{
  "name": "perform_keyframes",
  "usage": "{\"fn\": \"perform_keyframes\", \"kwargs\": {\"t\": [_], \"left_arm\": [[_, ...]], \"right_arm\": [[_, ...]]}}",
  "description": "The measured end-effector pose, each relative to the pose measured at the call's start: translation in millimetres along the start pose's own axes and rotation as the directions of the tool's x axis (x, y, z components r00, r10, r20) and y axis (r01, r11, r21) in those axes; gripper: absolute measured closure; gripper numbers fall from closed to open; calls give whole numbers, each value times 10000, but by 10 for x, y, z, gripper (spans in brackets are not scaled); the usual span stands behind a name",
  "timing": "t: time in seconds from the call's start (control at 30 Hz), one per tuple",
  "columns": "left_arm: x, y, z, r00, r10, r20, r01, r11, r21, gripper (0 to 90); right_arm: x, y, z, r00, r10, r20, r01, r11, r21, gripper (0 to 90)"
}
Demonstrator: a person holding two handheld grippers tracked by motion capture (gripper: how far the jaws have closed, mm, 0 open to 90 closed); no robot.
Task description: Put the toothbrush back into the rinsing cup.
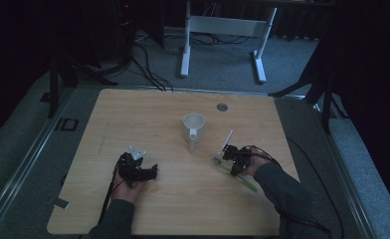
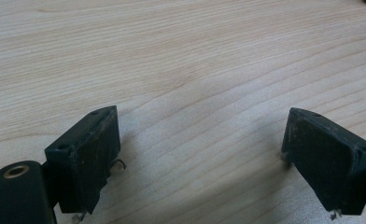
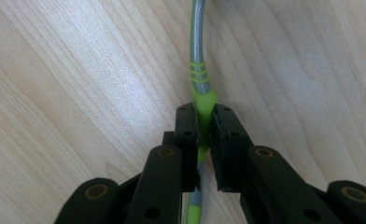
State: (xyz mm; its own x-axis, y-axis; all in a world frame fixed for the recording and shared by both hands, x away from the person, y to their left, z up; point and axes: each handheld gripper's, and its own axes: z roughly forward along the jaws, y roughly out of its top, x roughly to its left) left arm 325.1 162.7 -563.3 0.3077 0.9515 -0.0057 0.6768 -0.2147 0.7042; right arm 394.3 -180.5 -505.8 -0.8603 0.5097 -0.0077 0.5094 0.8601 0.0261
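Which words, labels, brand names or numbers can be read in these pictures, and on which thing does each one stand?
None: no text can be read on anything.
The green and grey toothbrush, clamped in the right gripper, bears three green rings, no letters.
The white mug, the wooden table and the open left gripper show no print.

Lab or recording studio: dim room, grey carpet (image 1: 223,64), black stand legs (image 1: 58,74), cables on floor (image 1: 148,69), white desk frame (image 1: 223,30), lone wooden table (image 1: 133,119) as workspace.
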Motion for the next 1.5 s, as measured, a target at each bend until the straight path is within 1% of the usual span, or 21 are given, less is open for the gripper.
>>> {"fn": "perform_keyframes", "kwargs": {"t": [0.2, 0.33, 0.4, 0.43, 0.5, 0.57, 0.63, 0.67, 0.73, 0.9, 1.0, 1.07, 1.1, 1.17, 1.2, 1.23, 1.27, 1.3, 1.33, 1.43, 1.5], "left_arm": [[0, 0, -1, 10000, 0, -5, 0, 10000, 10, 119], [0, 0, 0, 10000, -1, 1, 1, 10000, -1, 119], [0, 0, 0, 10000, -4, 3, 4, 10000, -6, 119], [0, 0, 0, 10000, 0, -1, 0, 10000, 4, 119], [-1, 0, 0, 10000, -14, 3, 14, 10000, -5, 119], [-1, 0, 0, 10000, -12, 3, 12, 10000, -4, 119], [-1, 1, 0, 10000, -13, -6, 13, 10000, 5, 119], [-1, 1, 0, 10000, -6, -7, 6, 10000, 3, 119], [-1, 1, 0, 10000, -11, -7, 11, 10000, 5, 119], [-1, 1, -1, 10000, -10, -9, 10, 10000, 8, 119], [-1, 1, -1, 10000, -9, -7, 9, 10000, 7, 119], [-1, 1, 0, 10000, -10, -7, 10, 10000, 4, 119], [-1, 0, 0, 10000, -10, 0, 10, 10000, -2, 119], [-1, 1, -1, 10000, -11, -8, 11, 10000, 8, 119], [-1, 1, -1, 10000, 0, -6, 0, 10000, 13, 119], [-1, 0, 0, 10000, -11, 0, 11, 10000, -3, 119], [-1, 0, 0, 10000, -11, 0, 11, 10000, -3, 119], [-1, 1, 0, 10000, -12, -2, 12, 10000, -1, 119], [-1, 1, 0, 10000, -11, 0, 11, 10000, -1, 119], [0, 0, 0, 10000, -8, 0, 8, 10000, 0, 119], [-1, 1, -1, 10000, -5, -8, 5, 10000, 9, 119]], "right_arm": [[-28, -27, -73, 9998, 113, -131, -118, 9992, -390, 816], [-30, -35, -106, 9998, 151, -158, -159, 9985, -523, 817], [-45, -44, -149, 9995, 234, -204, -248, 9970, -730, 818], [-45, -44, -149, 9995, 234, -204, -248, 9970, -730, 818], [-56, -50, -182, 9991, 342, -260, -363, 9954, -883, 819], [-73, -57, -216, 9991, 330, -258, -355, 9941, -1023, 819], [-85, -66, -265, 9986, 429, -298, -465, 9904, -1305, 820], [-85, -66, -265, 9986, 429, -298, -465, 9904, -1305, 820], [-94, -75, -311, 9981, 484, -386, -539, 9863, -1557, 820], [-110, -84, -356, 9979, 543, -347, -596, 9824, -1769, 820], [-123, -91, -416, 9966, 690, -444, -771, 9730, -2174, 820], [-123, -91, -416, 9966, 690, -444, -771, 9730, -2174, 820], [-129, -92, -422, 9964, 705, -463, -792, 9715, -2234, 820], [-137, -98, -434, 9943, 855, -639, -987, 9647, -2440, 820], [-142, -102, -440, 9938, 858, -705, -1010, 9622, -2529, 820], [-149, -109, -446, 9927, 884, -820, -1076, 9566, -2709, 820], [-149, -109, -446, 9927, 884, -820, -1076, 9566, -2709, 820], [-151, -112, -451, 9916, 924, -905, -1142, 9539, -2775, 820], [-158, -118, -462, 9897, 982, -1040, -1249, 9478, -2935, 820], [-166, -118, -470, 9882, 1003, -1154, -1319, 9412, -3111, 820], [-177, -118, -481, 9863, 1085, -1240, -1436, 9349, -3247, 820]]}}
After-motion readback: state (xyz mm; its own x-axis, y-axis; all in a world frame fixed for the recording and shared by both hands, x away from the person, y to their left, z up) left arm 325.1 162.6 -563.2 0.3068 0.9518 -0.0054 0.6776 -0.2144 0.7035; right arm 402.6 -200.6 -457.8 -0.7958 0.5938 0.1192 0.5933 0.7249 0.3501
